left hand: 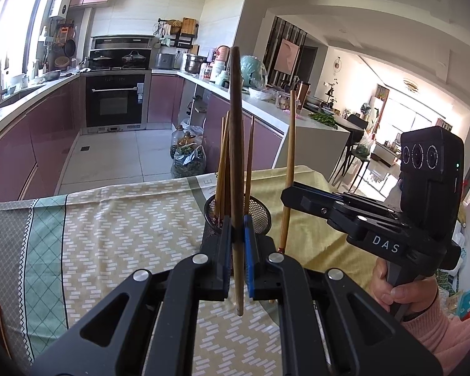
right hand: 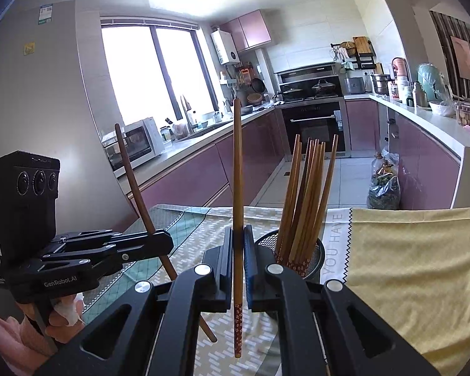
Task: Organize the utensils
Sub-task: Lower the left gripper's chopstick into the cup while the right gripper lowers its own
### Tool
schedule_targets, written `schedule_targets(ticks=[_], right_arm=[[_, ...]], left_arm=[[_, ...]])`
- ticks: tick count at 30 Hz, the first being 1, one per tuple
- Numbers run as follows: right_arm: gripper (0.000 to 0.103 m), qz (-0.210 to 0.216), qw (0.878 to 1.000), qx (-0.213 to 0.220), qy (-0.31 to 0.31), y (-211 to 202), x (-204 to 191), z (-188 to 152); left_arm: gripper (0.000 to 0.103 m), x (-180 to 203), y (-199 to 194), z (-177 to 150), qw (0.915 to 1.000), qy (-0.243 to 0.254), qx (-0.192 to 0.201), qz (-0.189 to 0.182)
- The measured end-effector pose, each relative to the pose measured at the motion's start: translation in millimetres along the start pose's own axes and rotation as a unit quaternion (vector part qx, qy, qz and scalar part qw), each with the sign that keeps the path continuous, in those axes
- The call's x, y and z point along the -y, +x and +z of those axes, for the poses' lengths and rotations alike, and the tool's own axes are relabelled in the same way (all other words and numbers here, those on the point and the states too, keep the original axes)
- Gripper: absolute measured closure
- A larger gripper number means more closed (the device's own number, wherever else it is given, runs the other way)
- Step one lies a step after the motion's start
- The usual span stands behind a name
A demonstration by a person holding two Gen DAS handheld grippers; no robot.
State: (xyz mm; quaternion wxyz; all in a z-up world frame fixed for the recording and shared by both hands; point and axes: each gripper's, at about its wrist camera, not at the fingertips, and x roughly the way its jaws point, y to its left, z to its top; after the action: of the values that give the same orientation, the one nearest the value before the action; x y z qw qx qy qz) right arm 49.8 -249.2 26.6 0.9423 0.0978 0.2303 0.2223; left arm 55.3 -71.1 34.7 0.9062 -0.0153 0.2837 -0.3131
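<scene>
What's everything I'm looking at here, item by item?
dark chopstick: one, dark brown, upright, clamped in the left tool
light chopstick: one, light brown with a red patterned end, upright, clamped in the right tool
mesh holder: one, black, on the table between the tools
chopsticks in holder: a bundle, brown, standing in it
tablecloth: one, green-beige patterned, on the table
yellow towel: one, right of the holder
left tool: black, shut
right tool: black, shut

Sunlit kitchen — mauve cabinets (right hand: pixel 185 185), black oven (left hand: pixel 115 100), bright window (right hand: pixel 153 72), grey floor tiles (left hand: pixel 109 153).
</scene>
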Motion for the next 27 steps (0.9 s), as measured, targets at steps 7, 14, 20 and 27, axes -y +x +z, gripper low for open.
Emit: schedule_targets(ticks=[7,14,20,27], right_arm=[[0.097,0.000,1.000,0.001,0.000,-0.1,-0.3,0.2],[0.097,0.003,1.000,0.006,-0.002,-0.5,-0.5,8.3],[0.097,0.004,1.000,0.012,-0.004,0.2,-1.6,14.1],[0.097,0.006,1.000,0.020,-0.007,0.2,-2.0,19.3]], left_arm=[[0.095,3.1,0.3,5.8,1.0000,0.003,0.003,0.001],[0.095,4.1,0.5,11.3,1.0000,0.004,0.009,0.001],[0.095,2.1,-3.6,17.3,0.9998,0.002,0.018,-0.003],[0.095,5.3,-5.6,24.3,0.9995,0.009,0.030,-0.003]])
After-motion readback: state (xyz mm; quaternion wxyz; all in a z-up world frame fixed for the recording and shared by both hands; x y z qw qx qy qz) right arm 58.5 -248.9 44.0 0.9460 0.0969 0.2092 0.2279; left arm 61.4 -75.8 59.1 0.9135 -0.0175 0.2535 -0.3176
